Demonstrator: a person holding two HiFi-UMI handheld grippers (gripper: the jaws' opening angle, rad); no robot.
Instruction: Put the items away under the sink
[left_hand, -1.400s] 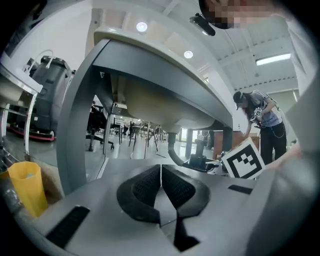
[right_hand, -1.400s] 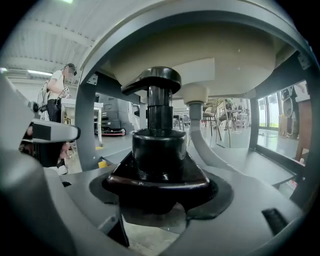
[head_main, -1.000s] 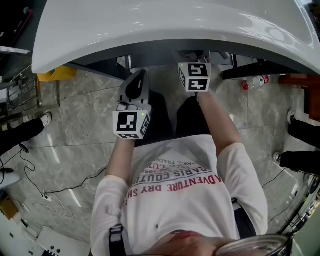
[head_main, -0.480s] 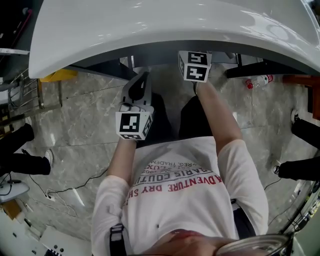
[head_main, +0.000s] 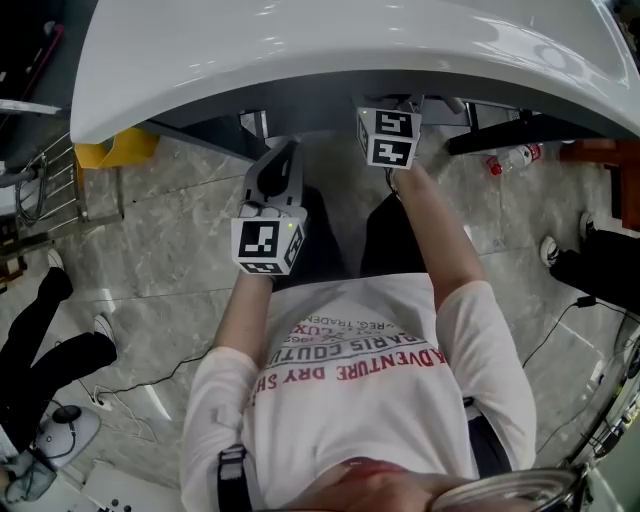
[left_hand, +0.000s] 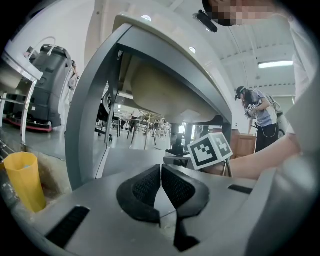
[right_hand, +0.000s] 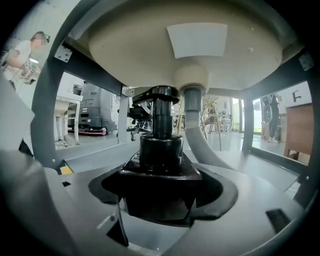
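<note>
Right claw (right_hand: 160, 187) clamps a black bottle (right_hand: 161, 145) just under the sink basin (right_hand: 125, 40), beside the drain hose (right_hand: 202, 145), while left claw (left_hand: 161, 186) sits pinched together, empty.

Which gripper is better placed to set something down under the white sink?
Right. The right gripper is shut on a black cylindrical item directly beneath the pale sink basin; the left gripper is shut and empty.
</note>
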